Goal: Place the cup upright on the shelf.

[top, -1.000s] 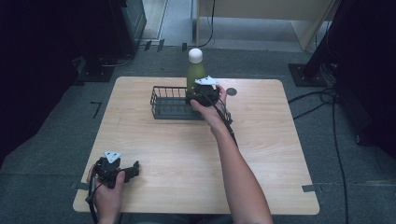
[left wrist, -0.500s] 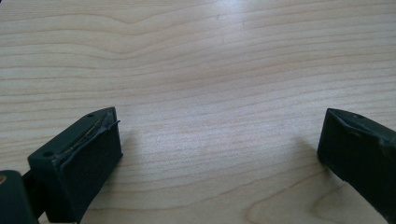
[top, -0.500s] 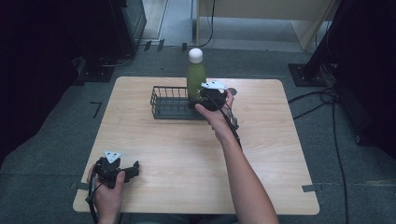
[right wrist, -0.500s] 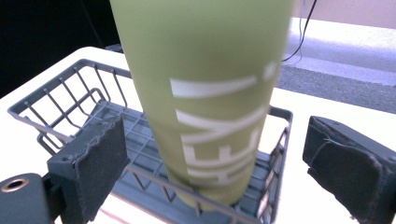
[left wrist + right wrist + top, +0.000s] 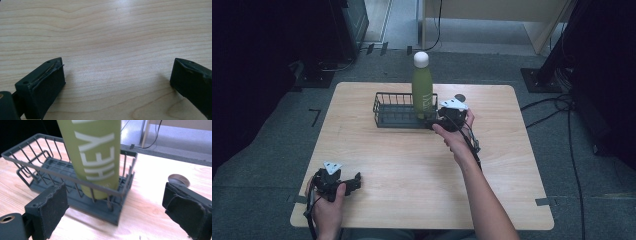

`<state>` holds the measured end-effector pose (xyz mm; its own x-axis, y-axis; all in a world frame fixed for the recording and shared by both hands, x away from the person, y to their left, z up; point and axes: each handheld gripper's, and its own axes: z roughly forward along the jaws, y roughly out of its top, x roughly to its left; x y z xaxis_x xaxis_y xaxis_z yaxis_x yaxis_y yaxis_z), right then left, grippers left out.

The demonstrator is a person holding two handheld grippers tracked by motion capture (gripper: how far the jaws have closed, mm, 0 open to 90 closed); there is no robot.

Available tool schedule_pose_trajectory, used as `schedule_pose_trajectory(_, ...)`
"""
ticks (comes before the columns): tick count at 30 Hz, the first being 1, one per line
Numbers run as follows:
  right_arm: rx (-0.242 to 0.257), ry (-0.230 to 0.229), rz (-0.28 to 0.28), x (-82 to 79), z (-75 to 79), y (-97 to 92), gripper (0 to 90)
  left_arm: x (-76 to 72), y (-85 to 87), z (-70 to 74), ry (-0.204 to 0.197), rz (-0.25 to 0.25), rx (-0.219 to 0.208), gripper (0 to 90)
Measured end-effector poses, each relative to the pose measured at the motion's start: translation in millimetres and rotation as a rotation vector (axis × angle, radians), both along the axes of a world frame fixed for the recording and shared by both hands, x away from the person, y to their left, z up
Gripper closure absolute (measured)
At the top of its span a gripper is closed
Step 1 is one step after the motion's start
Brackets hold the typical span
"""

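The green bottle [image 5: 422,92] stands upright in the right-hand end of the black wire basket [image 5: 394,111], directly ahead of the right tongs [image 5: 438,121], so its base sits boxed in by the wire walls and is unlikely to tip. The right tongs have just been opening; their jaws now stand wide apart with nothing between them, just in front of the basket's near wall, a sign that the bottle has been let go and rests on its own. In the right gripper view the bottle [image 5: 93,155] fills the space beyond the pads, and a small round metal disc [image 5: 178,180] lies on the desk [image 5: 402,165] off to one side. The left tongs [image 5: 353,182] rest low over bare wood, well apart from the basket, jaws wide and empty, apparently parked out of the way.
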<state>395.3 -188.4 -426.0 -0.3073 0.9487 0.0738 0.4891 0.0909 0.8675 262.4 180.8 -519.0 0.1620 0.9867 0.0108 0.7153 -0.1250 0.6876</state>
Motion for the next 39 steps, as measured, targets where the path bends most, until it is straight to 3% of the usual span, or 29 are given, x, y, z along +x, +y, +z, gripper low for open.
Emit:
schedule_pose_trajectory(27,-0.01,0.018,-0.067,-62.5,-30.4,-58.8,6.4,0.0,0.0,-0.1,-0.001,0.0,0.0,0.0)
schedule_pose_trajectory(39,0.005,0.042,-0.135,-87.9,-46.8,-94.6,6.6,-0.1,0.2,0.0,0.0,-0.002,0.001,0.0)
